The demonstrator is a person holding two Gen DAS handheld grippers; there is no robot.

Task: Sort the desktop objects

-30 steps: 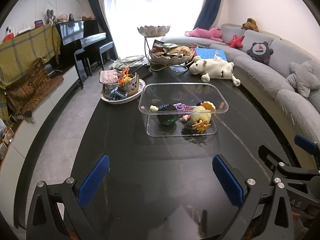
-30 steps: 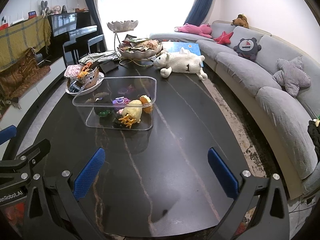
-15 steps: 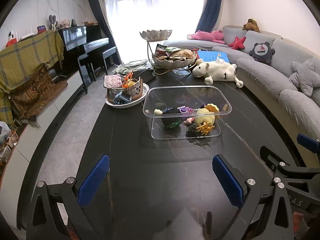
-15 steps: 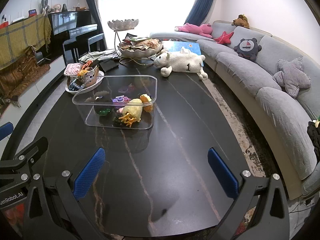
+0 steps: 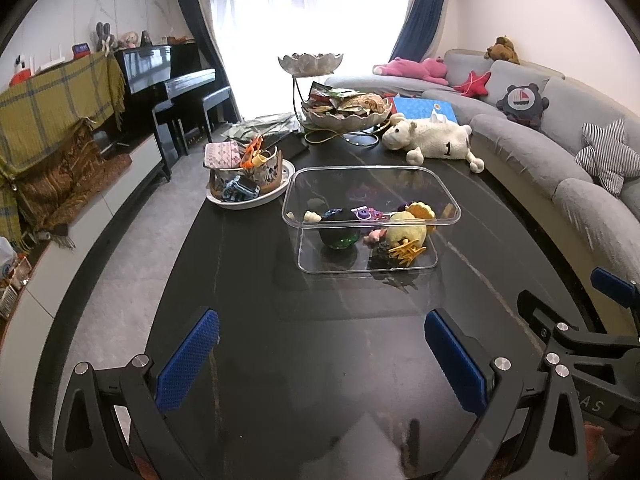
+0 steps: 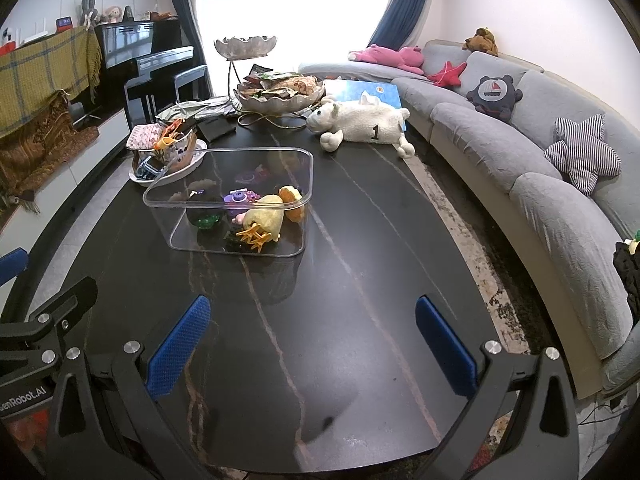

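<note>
At the near end of the black table (image 5: 248, 280), both tools hang above the bare surface with nothing between their fingers. Left gripper (image 5: 322, 360): blue pads (image 5: 188, 360) spread wide apart, empty. Right gripper (image 6: 312, 346): blue pads (image 6: 446, 352) likewise spread wide, empty; part of this unit also shows at the right edge of the left wrist view. Beyond the grippers, near the middle of the table, stands a clear plastic bin (image 5: 370, 268) with a rounded rectangular rim. The small items are inside it: a yellow plush toy (image 5: 408, 234), an orange claw clip (image 5: 406, 250) lying against the front of that toy, a dark green ball (image 5: 340, 234), a purple toy (image 5: 362, 214) and a small cream piece (image 5: 310, 216) near the left wall. Just left of the bin and slightly farther back, a white plate (image 5: 244, 200) carries a patterned basket (image 5: 260, 170) filled with mixed objects. Farther along, a white plush sheep (image 5: 434, 140) marked "1" lies on its side near the right table edge. Behind it stands a two-tier metal bowl stand (image 5: 340, 114), lower bowl loaded with packets. Along the right side runs a grey sofa (image 5: 560, 160); at far left stands a black piano (image 5: 160, 76).
</note>
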